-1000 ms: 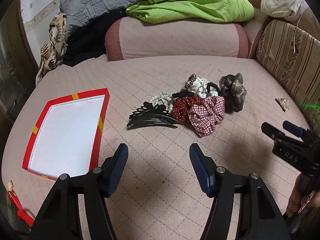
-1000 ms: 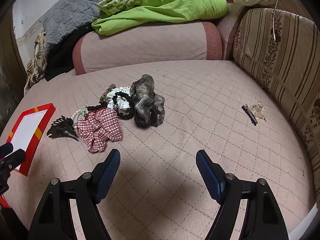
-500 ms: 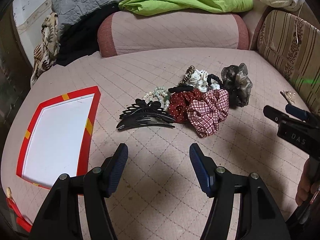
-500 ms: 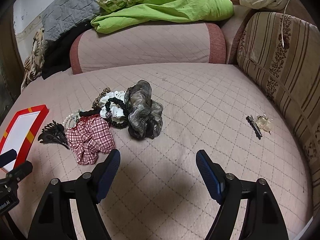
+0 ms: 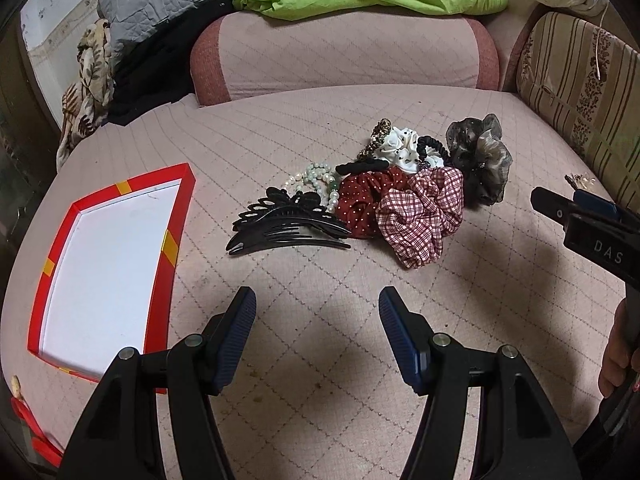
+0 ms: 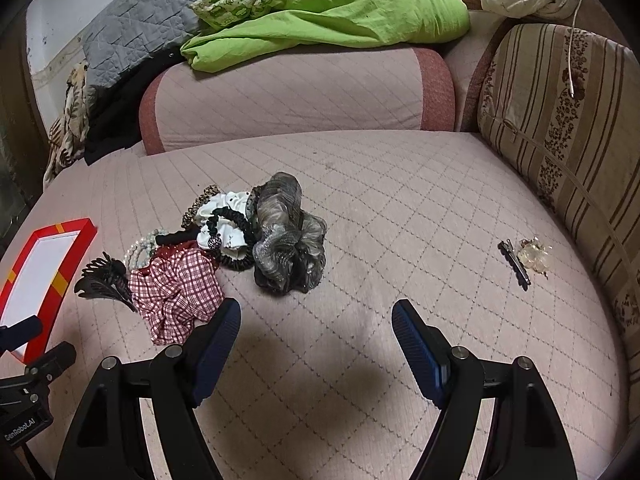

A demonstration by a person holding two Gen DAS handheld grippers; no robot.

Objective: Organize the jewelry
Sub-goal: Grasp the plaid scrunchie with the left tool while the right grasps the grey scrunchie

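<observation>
Surface: a pink quilted sofa seat (image 5: 280,128) with a diamond stitch pattern.
Left gripper (image 5: 316,312): black arms with blue ribbed pads, fingers apart, nothing between them, above bare fabric.
Right gripper (image 6: 316,320): the same build, fingers wide apart and empty.
Box: a shallow red cardboard tray with a white floor (image 5: 172,216), at the left, empty.
Pile: mid-seat, right of the tray; a black plastic claw hair clip (image 5: 280,224) nearest it, then a pearl bead bracelet (image 5: 316,180), a dark red dotted scrunchie (image 5: 360,200), a red checked scrunchie (image 5: 420,216), and a grey sheer scrunchie (image 5: 480,160) farthest right.
Apart: a slim black hair clip (image 6: 514,264) beside a clear bead trinket (image 6: 532,254), far right, near a striped cushion (image 6: 560,120).
</observation>
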